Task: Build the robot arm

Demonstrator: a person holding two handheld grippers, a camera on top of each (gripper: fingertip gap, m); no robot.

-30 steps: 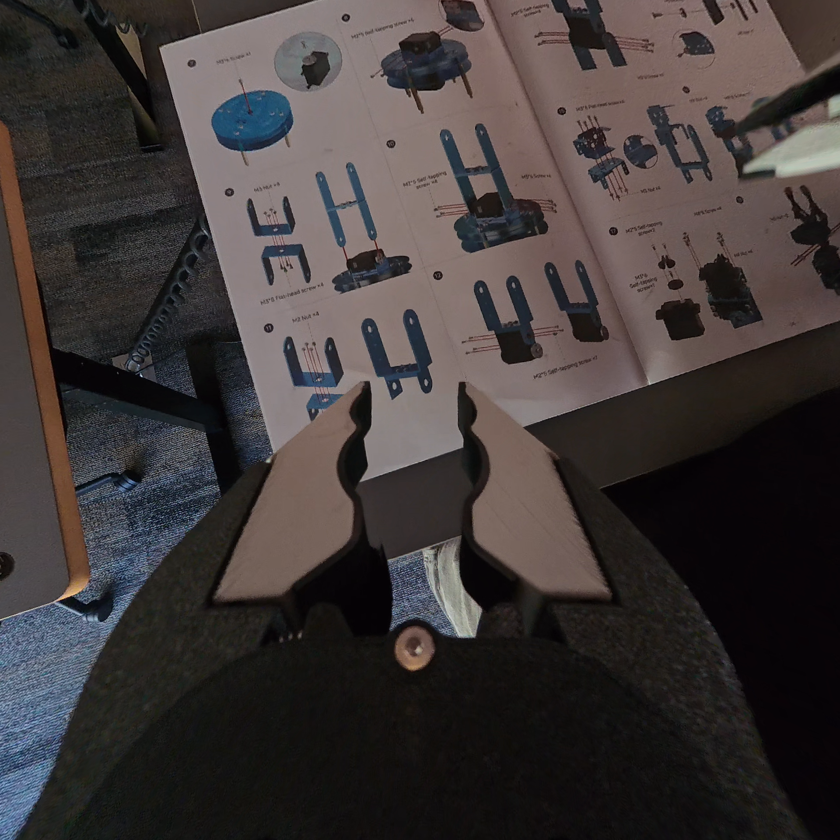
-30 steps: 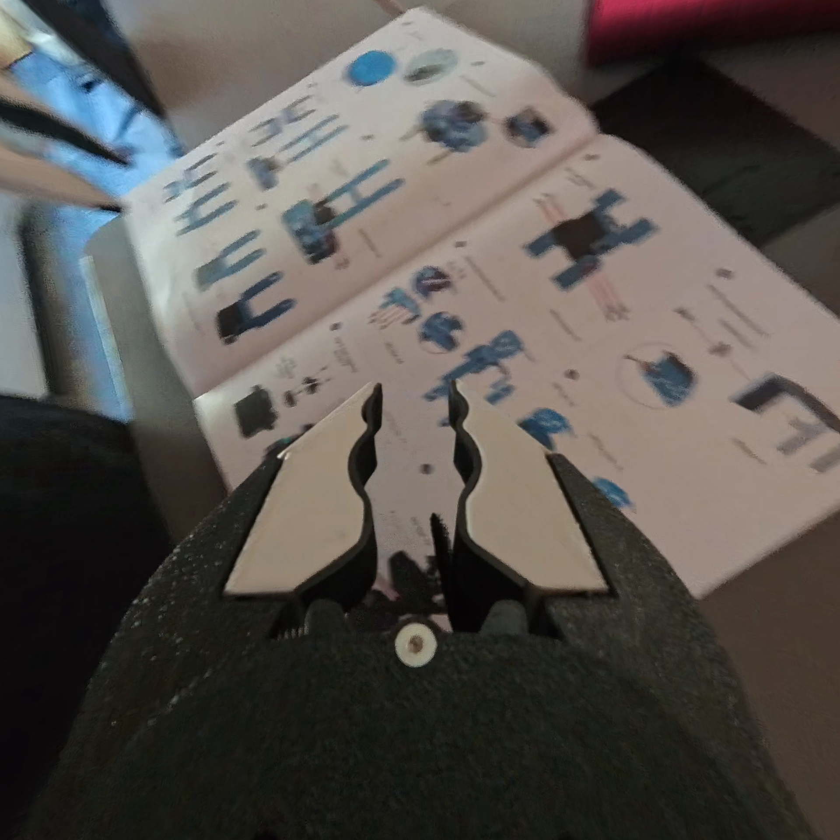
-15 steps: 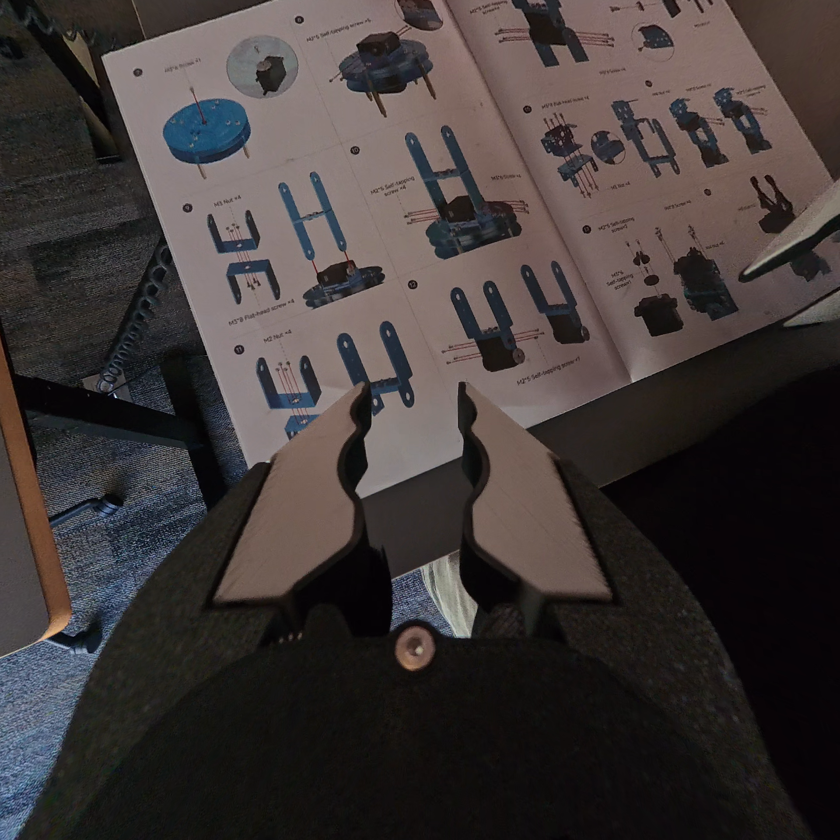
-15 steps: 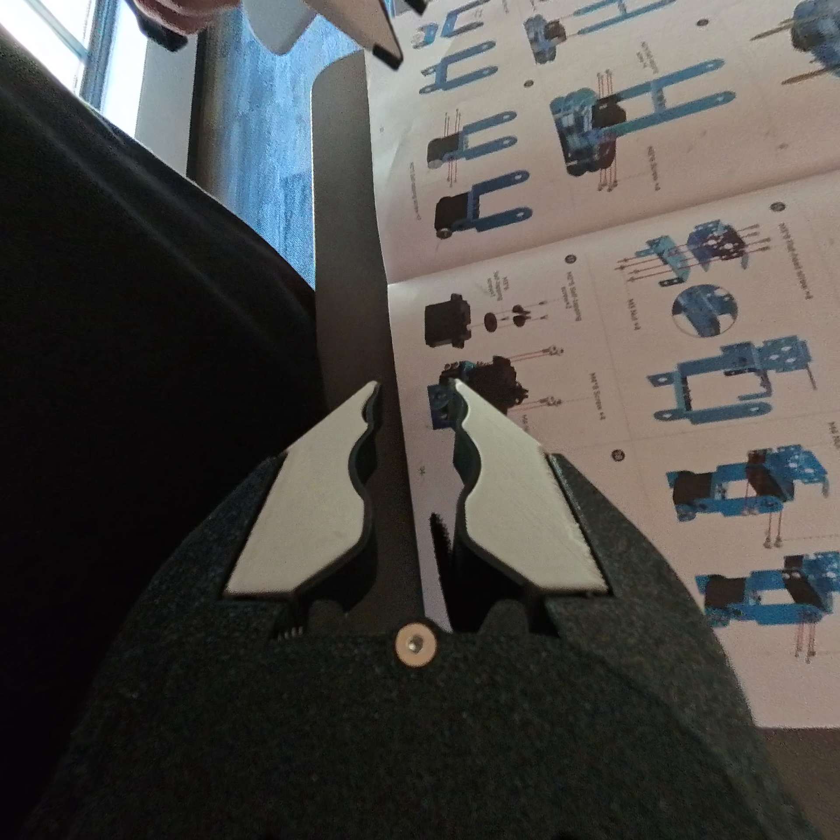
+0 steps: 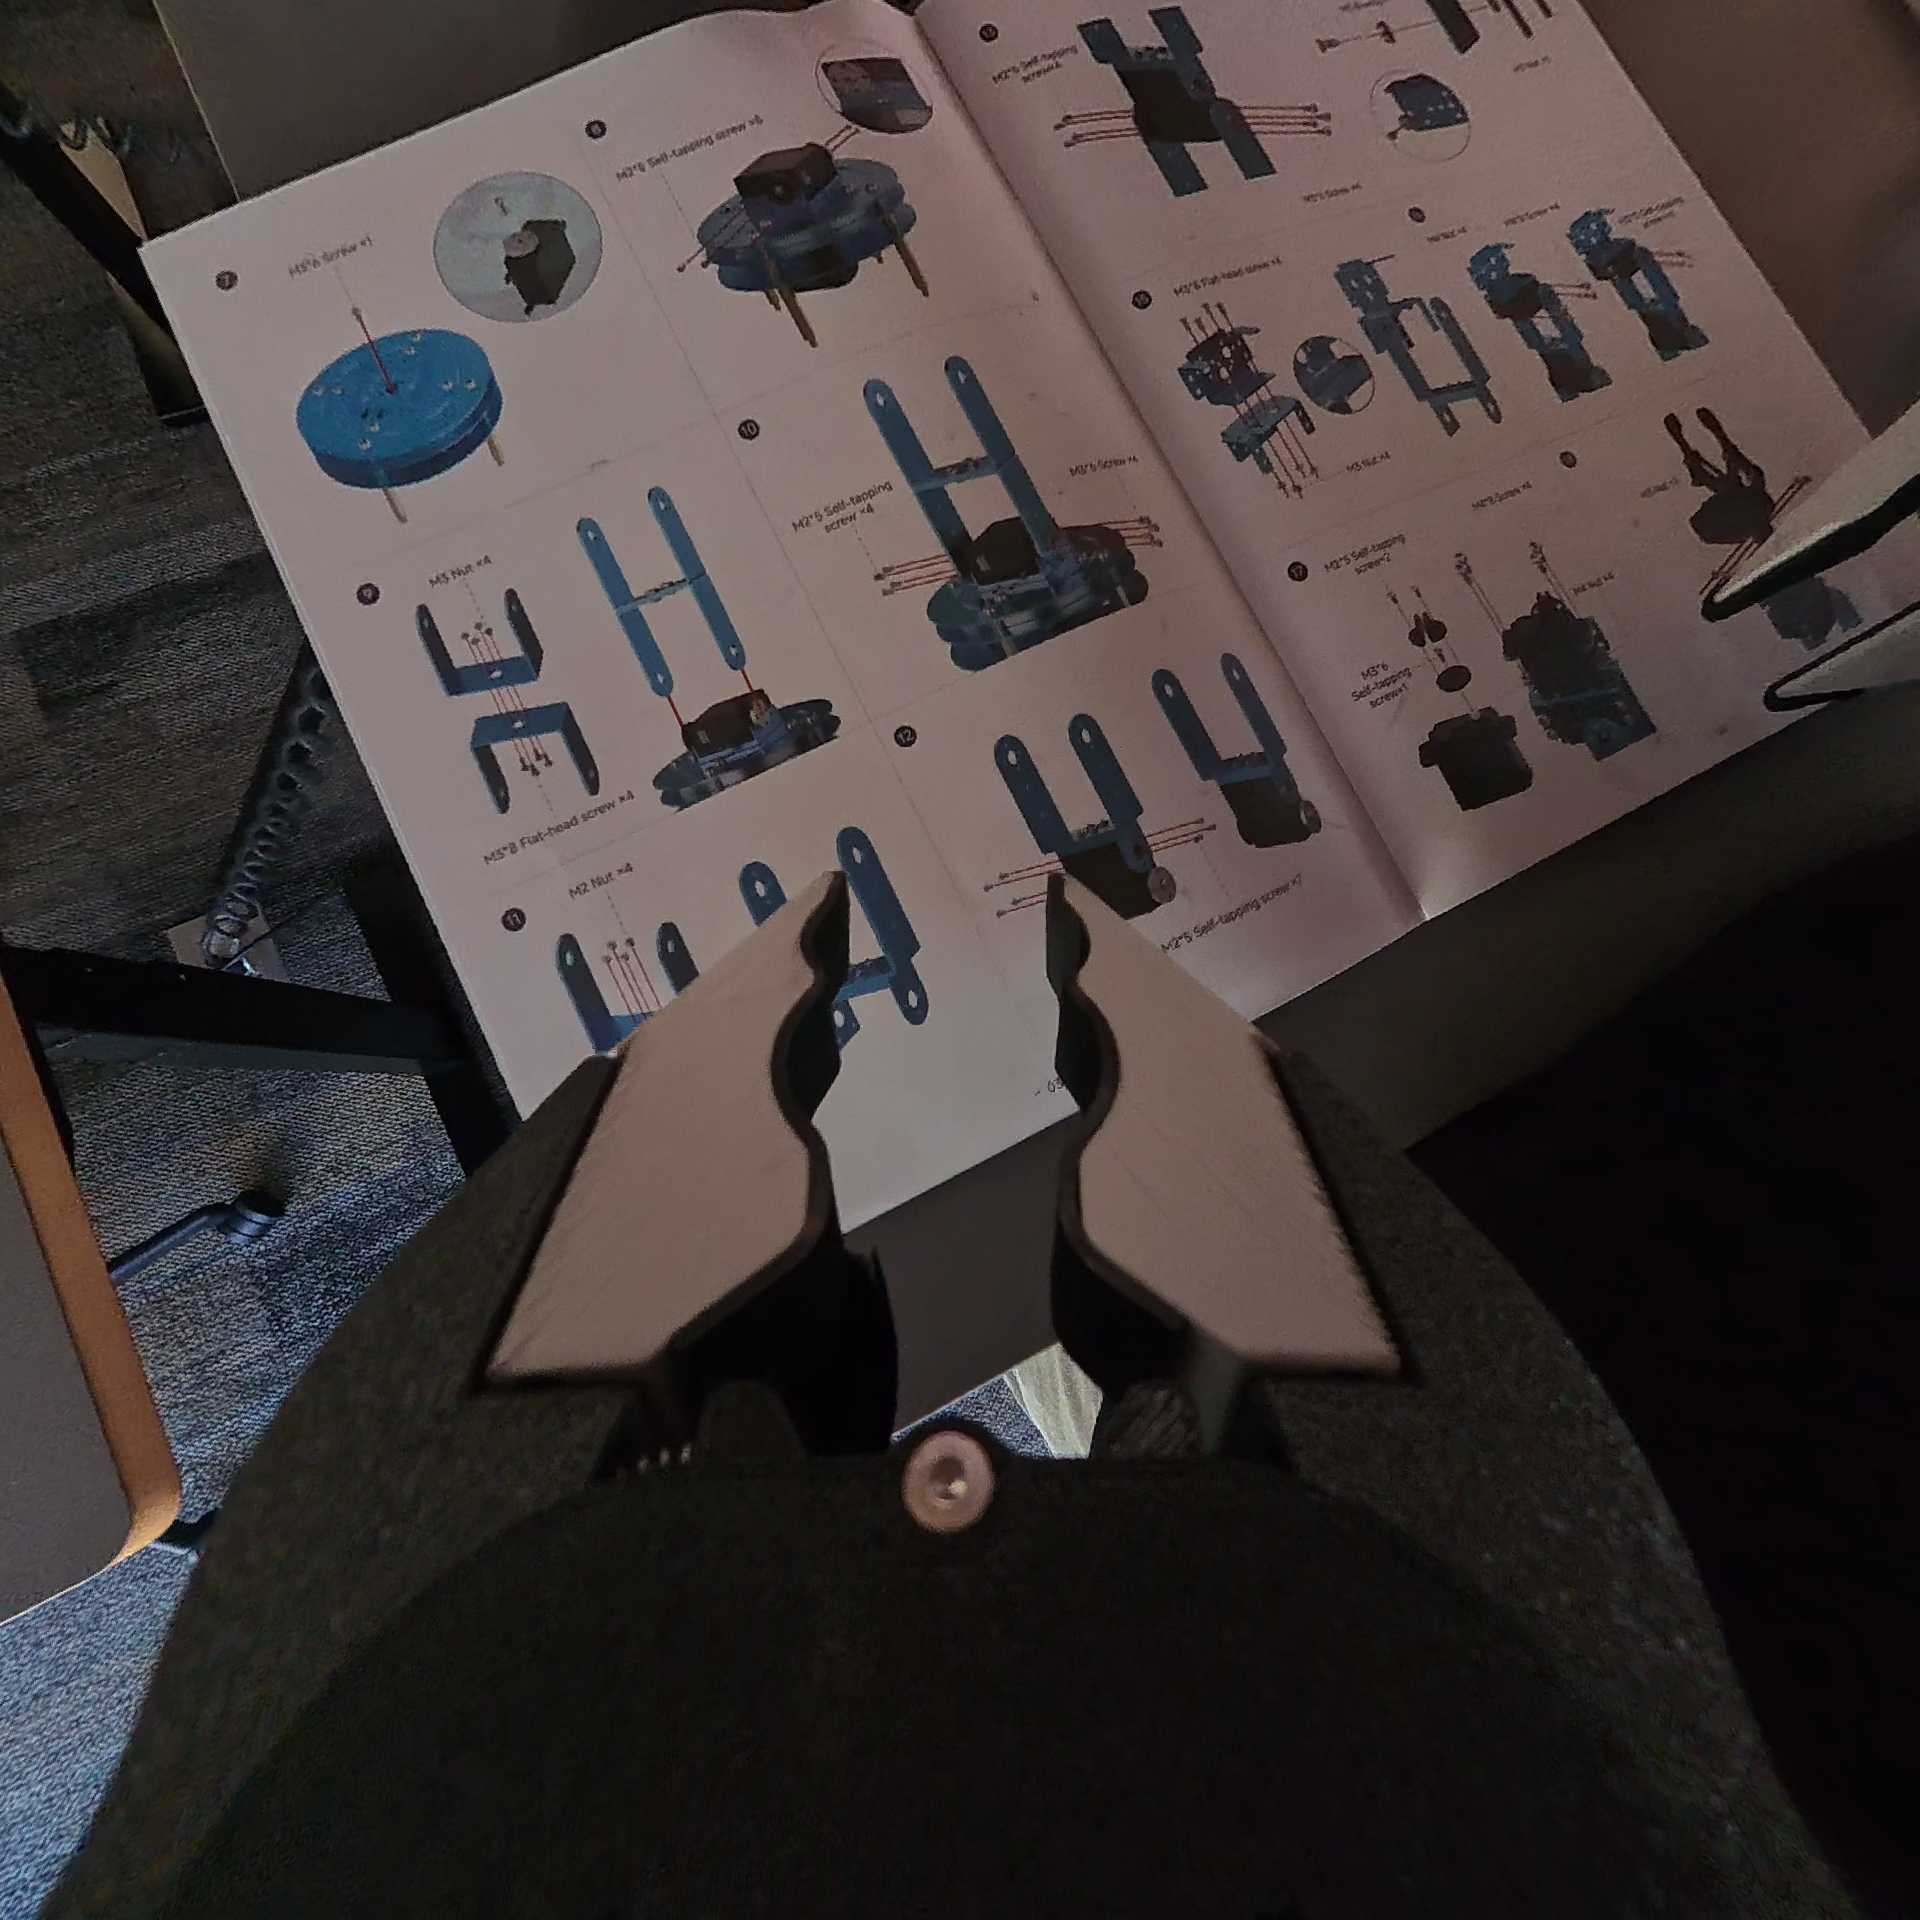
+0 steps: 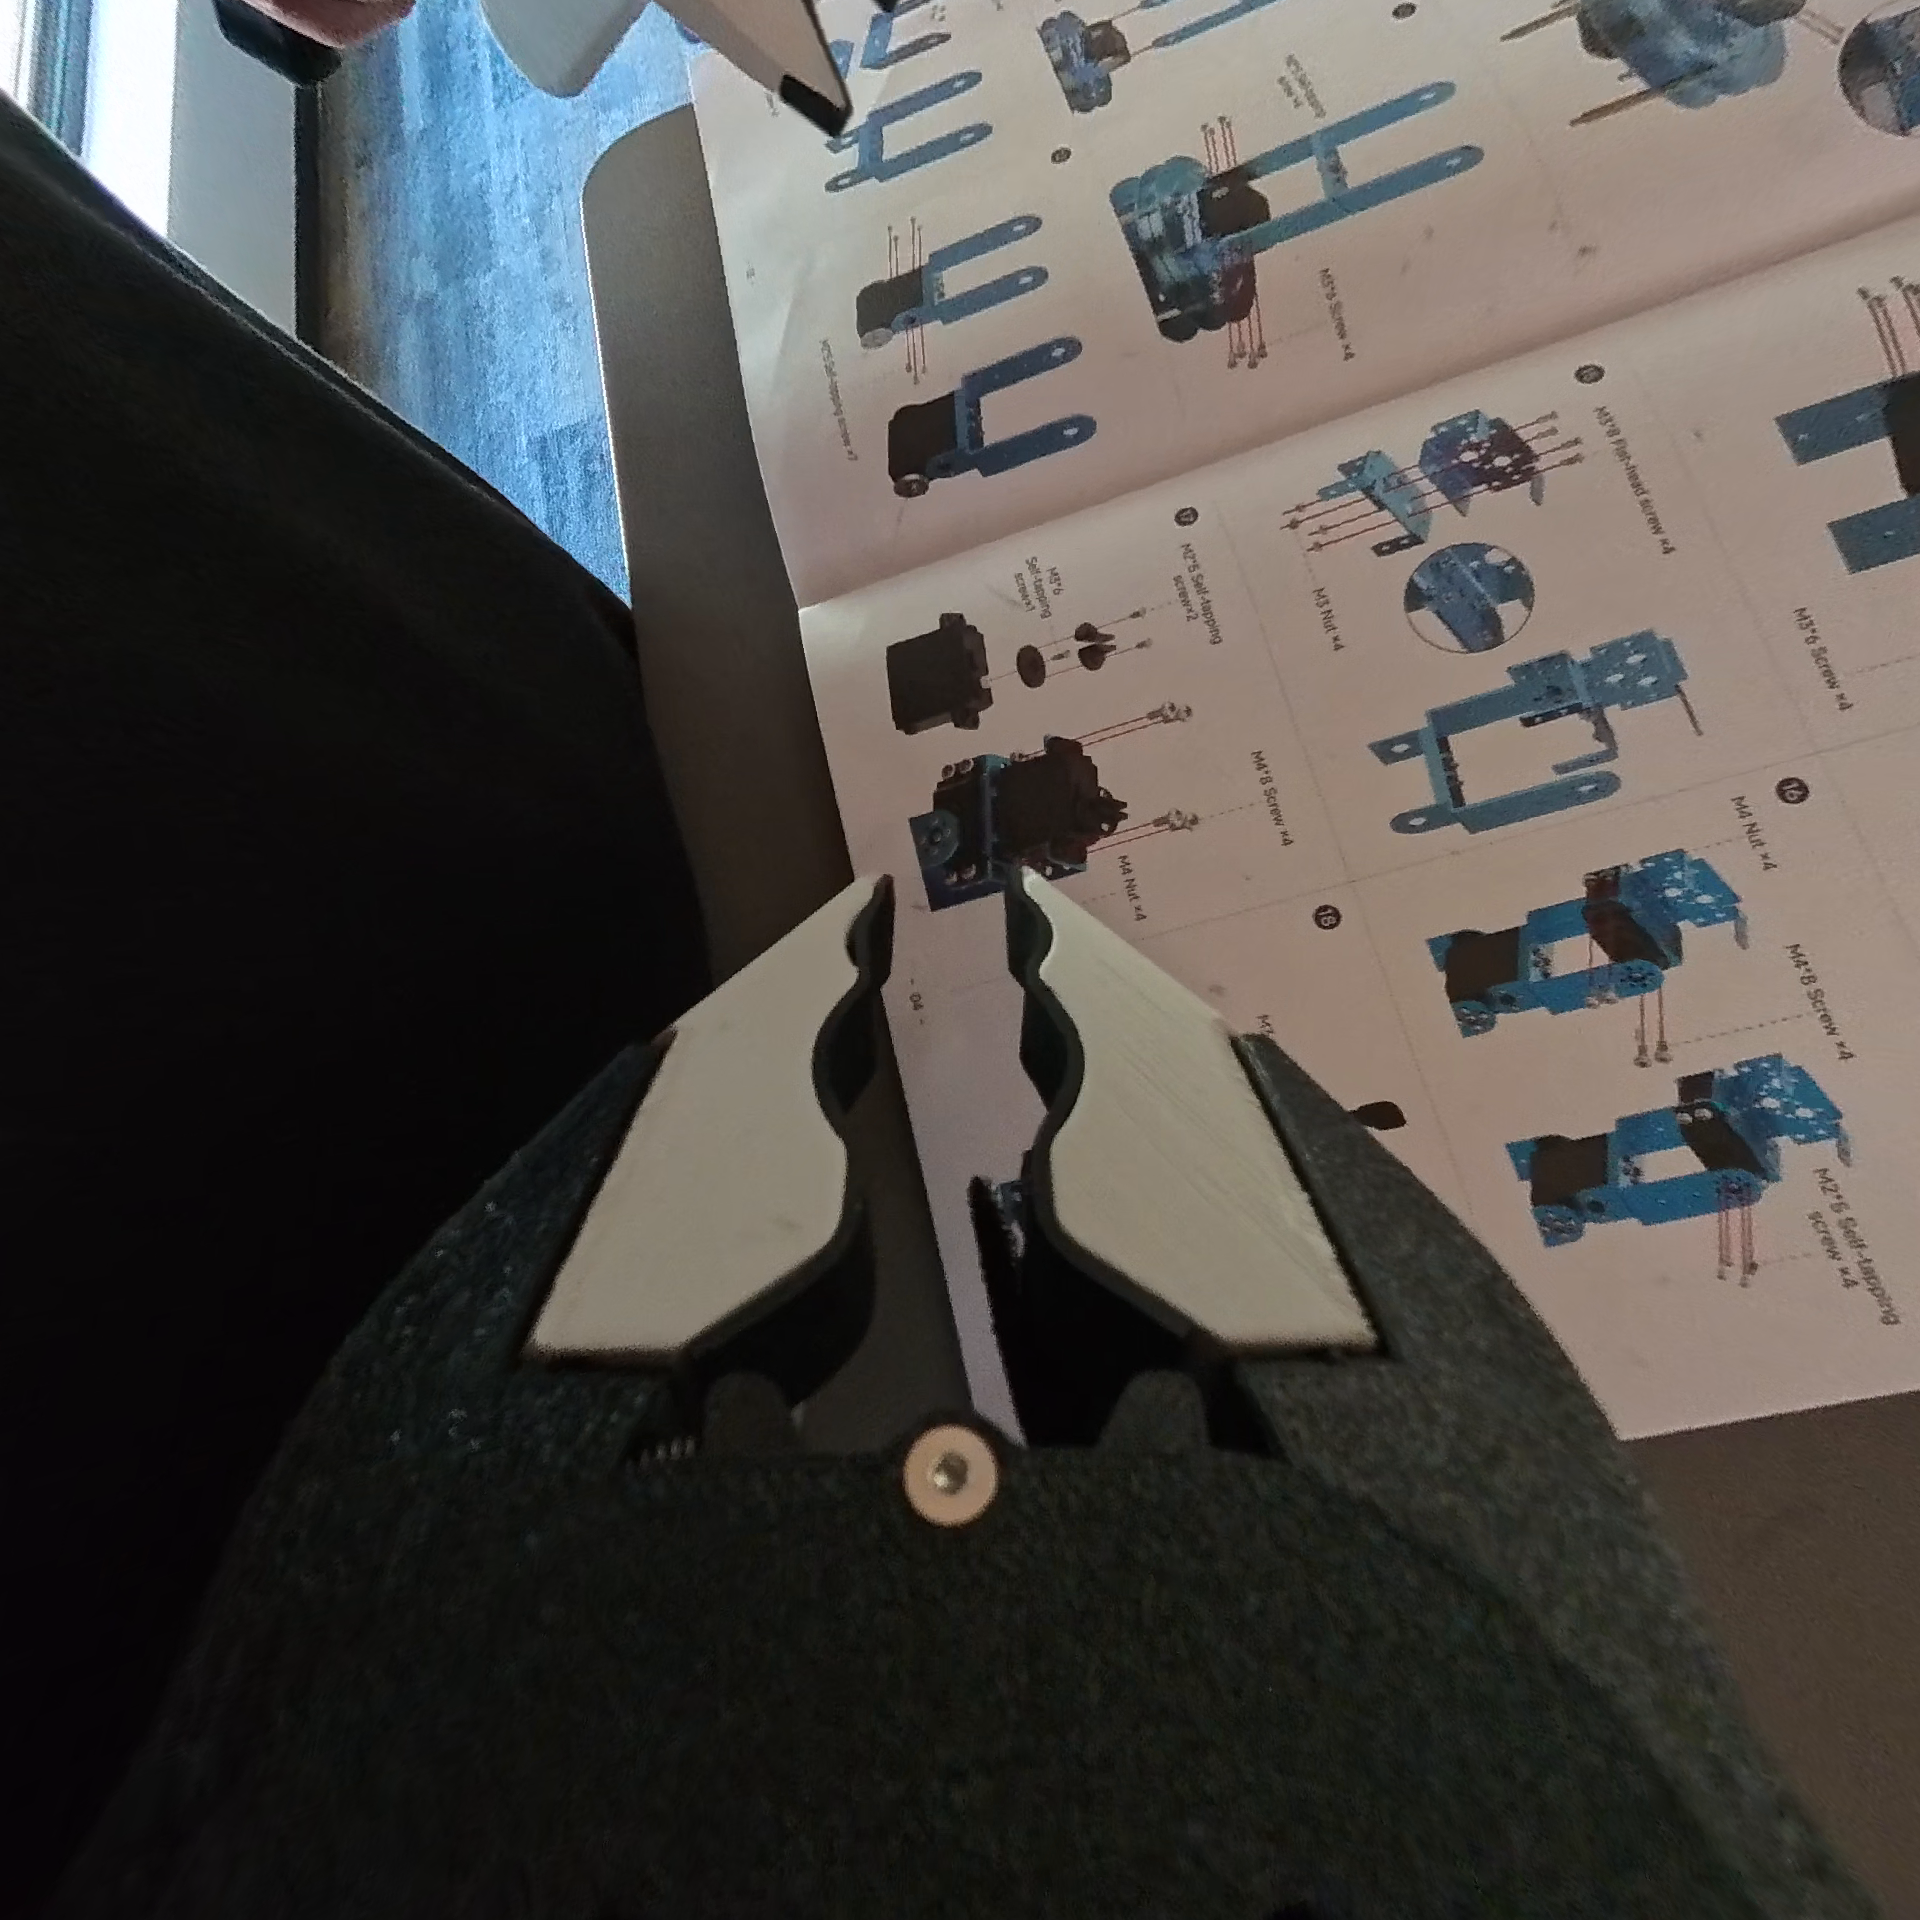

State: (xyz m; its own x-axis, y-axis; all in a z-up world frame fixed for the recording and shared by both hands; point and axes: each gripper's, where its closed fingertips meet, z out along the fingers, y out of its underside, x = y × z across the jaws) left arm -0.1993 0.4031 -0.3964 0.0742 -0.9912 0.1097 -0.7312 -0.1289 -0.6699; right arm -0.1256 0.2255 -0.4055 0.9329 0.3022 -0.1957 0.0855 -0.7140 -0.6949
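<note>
So, both grippers hang over an open instruction booklet (image 5: 727,436), its matte white pages printed with blue bracket and disc diagrams and small black blocks, lying flat on a smooth grey table (image 5: 1507,914). The left gripper (image 5: 940,899) sits above the booklet's near left corner, pale flat-faced fingers (image 5: 686,1164) with wavy black inner edges set well apart, nothing between them. Its body is coarse, grainy black foam-like material with a small metal screw at the centre. Off to the left, speckled grey-blue carpet (image 5: 260,1164), a coiled black cable (image 5: 260,821), and the rounded wooden edge of another tabletop (image 5: 73,1247).

Over on the right side, the right gripper (image 6: 951,894) hovers at the booklet's (image 6: 1351,644) near edge, right where paper meets the table's (image 6: 686,540) bare grey strip. Its fingers (image 6: 727,1174) stand apart too, a narrower gap, clamped on nothing; whether they touch the page I cannot tell. Dark fabric (image 6: 312,779) fills the left of that view. Far up, the left gripper's tips (image 6: 800,73) poke in over the page's far corner, while the right gripper's pale tips (image 5: 1839,582) show at the right edge of the left view.
</note>
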